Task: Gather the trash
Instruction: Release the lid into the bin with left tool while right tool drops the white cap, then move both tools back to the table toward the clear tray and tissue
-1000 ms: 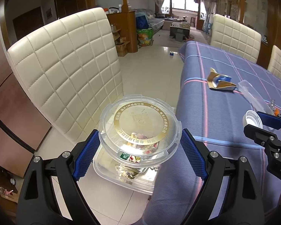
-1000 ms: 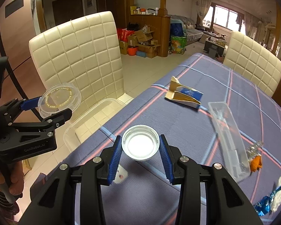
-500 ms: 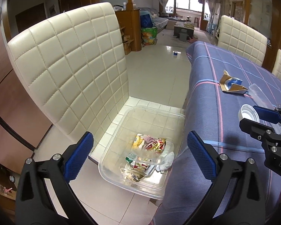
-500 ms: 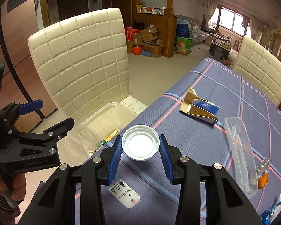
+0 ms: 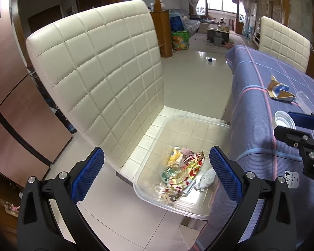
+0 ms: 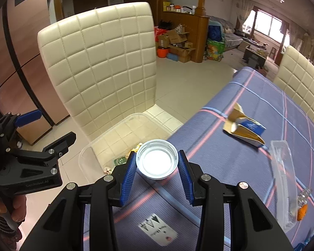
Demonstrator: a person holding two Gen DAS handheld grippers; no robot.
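Your right gripper clamps the white cap over the table's corner edge. Your left gripper hangs wide open, empty, apparently above the clear bin on the chair seat.

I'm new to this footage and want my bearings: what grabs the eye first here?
The white cap, pinched in the right tool above the table edge. Beside the blue checked tablecloth, a clear bin of wrappers rests on the cream quilted chair, with the left tool open over it.

A white cap sits open side up, clamped above the table edge beside the clear bin holding wrappers.
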